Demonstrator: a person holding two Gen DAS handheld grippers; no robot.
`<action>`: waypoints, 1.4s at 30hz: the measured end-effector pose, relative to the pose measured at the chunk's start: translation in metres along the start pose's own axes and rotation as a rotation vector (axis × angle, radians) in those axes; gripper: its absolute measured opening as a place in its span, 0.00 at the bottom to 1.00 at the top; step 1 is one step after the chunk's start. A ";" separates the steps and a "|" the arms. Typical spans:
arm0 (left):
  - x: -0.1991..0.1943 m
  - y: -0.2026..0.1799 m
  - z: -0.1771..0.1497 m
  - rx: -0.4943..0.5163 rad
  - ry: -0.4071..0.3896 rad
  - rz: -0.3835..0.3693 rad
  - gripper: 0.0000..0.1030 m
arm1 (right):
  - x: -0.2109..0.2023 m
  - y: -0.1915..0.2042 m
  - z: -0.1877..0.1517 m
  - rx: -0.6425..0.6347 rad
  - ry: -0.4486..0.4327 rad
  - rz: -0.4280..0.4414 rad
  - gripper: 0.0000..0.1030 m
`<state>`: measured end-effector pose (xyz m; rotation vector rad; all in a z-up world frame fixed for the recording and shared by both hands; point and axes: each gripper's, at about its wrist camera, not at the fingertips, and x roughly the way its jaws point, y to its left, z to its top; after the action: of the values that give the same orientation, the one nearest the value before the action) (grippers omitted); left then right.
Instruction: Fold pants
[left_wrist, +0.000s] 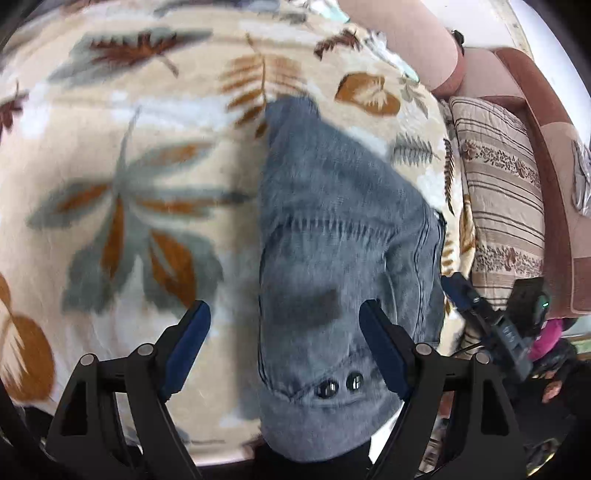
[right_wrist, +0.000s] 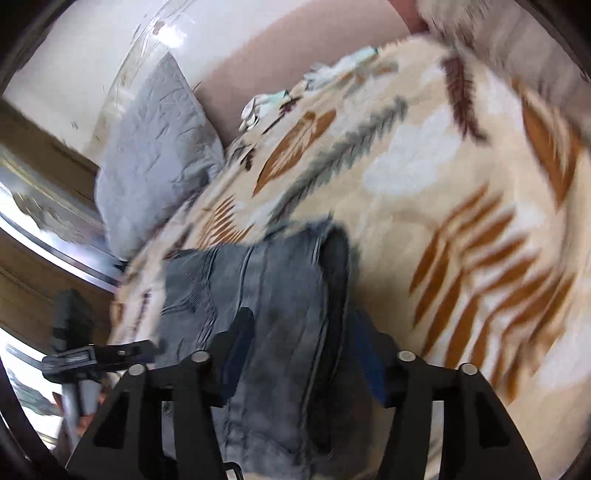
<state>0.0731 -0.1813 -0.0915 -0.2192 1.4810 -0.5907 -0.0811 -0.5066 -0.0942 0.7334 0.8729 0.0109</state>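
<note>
Pants (left_wrist: 332, 240), grey-blue jeans, lie on the bed in front of us, on top of the leaf blanket (left_wrist: 129, 166). They look folded into one long strip, with the button end close to us and the rest running away from us.

Our left gripper (left_wrist: 284, 317) hangs just over the button end. Its jaws are wide apart and hold nothing. One finger is over the blanket and one is over the jeans, so we think it is set to come down on that edge.

Our right gripper (right_wrist: 299, 339) is at the other long side. Jeans cloth sits between its jaws, but the picture is blurry, so we cannot tell if it pinches.

We keep one gripper on each side so the cloth lifts flat.

Farther away are a striped pillow (left_wrist: 498, 184) and a grey pillow (right_wrist: 155, 155).
</note>
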 end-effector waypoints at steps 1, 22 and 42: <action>0.005 -0.001 -0.004 -0.002 0.016 0.004 0.81 | 0.005 0.000 -0.005 -0.002 0.016 -0.006 0.56; 0.005 -0.030 0.002 0.112 -0.080 0.183 0.81 | 0.032 -0.015 0.003 0.019 0.125 0.003 0.79; 0.026 -0.029 0.005 0.030 0.024 -0.107 0.44 | 0.035 0.037 -0.020 -0.154 0.132 -0.059 0.52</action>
<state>0.0706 -0.2202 -0.0996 -0.2699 1.4895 -0.7040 -0.0622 -0.4564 -0.1048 0.5670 1.0080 0.0743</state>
